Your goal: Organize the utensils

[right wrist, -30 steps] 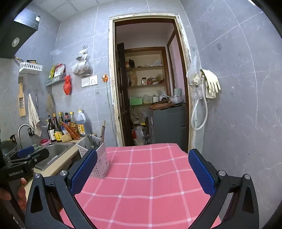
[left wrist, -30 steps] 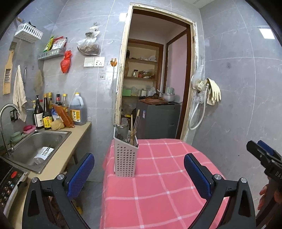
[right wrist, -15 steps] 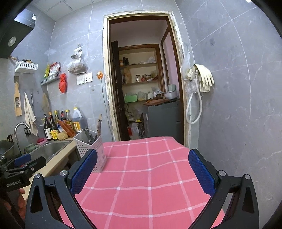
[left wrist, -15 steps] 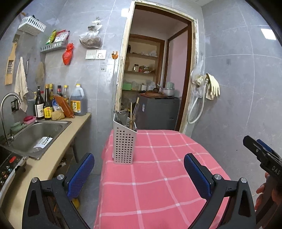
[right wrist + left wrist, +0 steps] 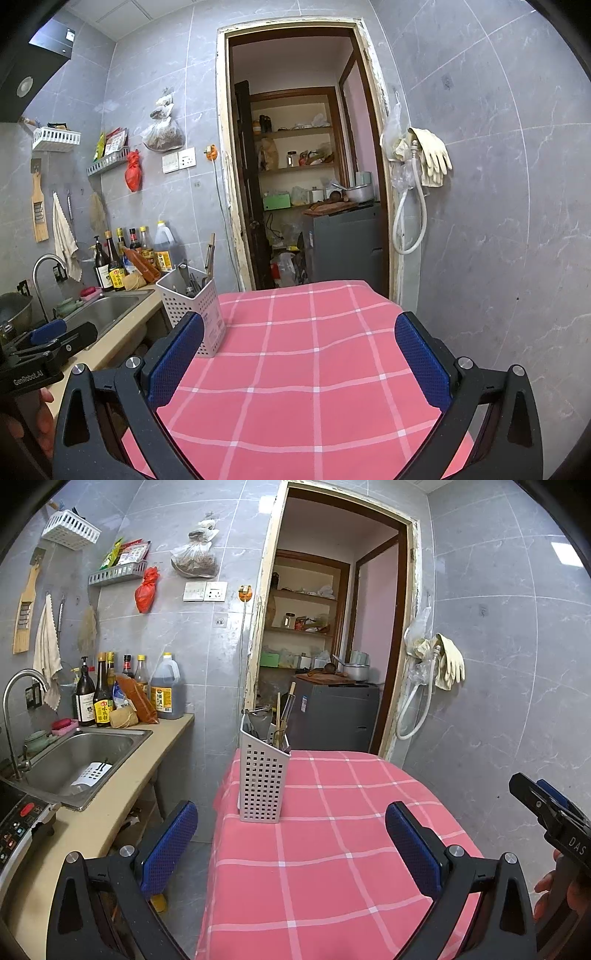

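Observation:
A white perforated utensil holder stands upright at the far left corner of the pink checked table; it also shows in the right wrist view. Chopsticks and metal utensils stick up out of it. My left gripper is open and empty, held above the table's near left part, short of the holder. My right gripper is open and empty above the table's middle, with the holder just beyond its left finger. Each gripper shows at the edge of the other's view.
A counter with a steel sink runs along the left, with sauce bottles at its back and a white perforated piece in the basin. An open doorway lies behind the table. A tiled wall stands close on the right.
Both grippers have drawn back and tilted slightly, so the table and holder sit a little lower and farther in view. Both stay open and empty.

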`<control>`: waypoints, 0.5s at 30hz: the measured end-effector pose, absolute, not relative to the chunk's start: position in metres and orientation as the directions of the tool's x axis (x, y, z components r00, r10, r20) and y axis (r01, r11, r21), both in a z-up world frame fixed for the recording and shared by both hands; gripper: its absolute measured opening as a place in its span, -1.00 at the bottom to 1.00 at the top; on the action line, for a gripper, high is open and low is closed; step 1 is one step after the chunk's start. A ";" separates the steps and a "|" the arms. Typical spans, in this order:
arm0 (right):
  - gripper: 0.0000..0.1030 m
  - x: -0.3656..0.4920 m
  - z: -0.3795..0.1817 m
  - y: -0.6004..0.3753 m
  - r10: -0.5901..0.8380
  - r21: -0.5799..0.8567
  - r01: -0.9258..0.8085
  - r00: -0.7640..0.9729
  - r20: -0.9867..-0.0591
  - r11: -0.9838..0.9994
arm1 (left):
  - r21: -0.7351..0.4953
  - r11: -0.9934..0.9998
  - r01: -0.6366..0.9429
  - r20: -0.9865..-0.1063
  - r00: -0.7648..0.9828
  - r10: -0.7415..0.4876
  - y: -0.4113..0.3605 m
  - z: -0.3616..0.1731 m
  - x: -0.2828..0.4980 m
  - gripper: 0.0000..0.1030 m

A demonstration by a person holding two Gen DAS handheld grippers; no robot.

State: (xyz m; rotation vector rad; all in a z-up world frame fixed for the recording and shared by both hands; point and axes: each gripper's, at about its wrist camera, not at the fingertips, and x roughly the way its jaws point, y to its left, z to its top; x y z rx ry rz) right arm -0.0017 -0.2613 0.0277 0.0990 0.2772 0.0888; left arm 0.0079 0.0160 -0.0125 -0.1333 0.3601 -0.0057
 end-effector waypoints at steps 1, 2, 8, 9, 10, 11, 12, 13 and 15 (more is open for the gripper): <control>0.97 -0.002 0.027 -0.261 0.101 0.109 -0.074 0.958 -0.269 0.991 | -0.131 0.991 -0.017 -0.352 0.936 -0.030 0.016 -0.013 0.008 0.99; 0.97 -0.002 0.027 -0.261 0.101 0.109 -0.074 0.958 -0.269 0.991 | -0.133 0.991 -0.017 -0.353 0.935 -0.031 0.017 -0.013 0.008 0.99; 0.97 -0.001 0.026 -0.261 0.102 0.111 -0.074 0.957 -0.271 0.991 | -0.134 0.991 -0.019 -0.354 0.935 -0.030 0.018 -0.014 0.008 0.99; 0.97 -0.002 0.026 -0.260 0.102 0.112 -0.074 0.958 -0.269 0.991 | -0.134 0.991 -0.019 -0.354 0.935 -0.030 0.018 -0.014 0.008 0.99; 0.97 -0.002 0.026 -0.260 0.102 0.112 -0.074 0.958 -0.268 0.991 | -0.134 0.991 -0.019 -0.353 0.935 -0.030 0.018 -0.013 0.008 0.99; 0.97 -0.003 0.026 -0.258 0.102 0.111 -0.075 0.958 -0.267 0.991 | -0.134 0.991 -0.019 -0.353 0.935 -0.030 0.018 -0.013 0.008 0.99; 0.97 -0.002 0.026 -0.258 0.103 0.112 -0.075 0.958 -0.267 0.991 | -0.133 0.991 -0.019 -0.352 0.936 -0.029 0.018 -0.013 0.008 0.99; 0.97 -0.003 0.025 -0.258 0.104 0.113 -0.076 0.958 -0.266 0.991 | -0.133 0.991 -0.019 -0.352 0.935 -0.029 0.018 -0.014 0.008 0.99; 0.97 -0.003 0.025 -0.257 0.104 0.113 -0.076 0.958 -0.267 0.991 | -0.133 0.991 -0.018 -0.352 0.935 -0.030 0.018 -0.014 0.008 0.99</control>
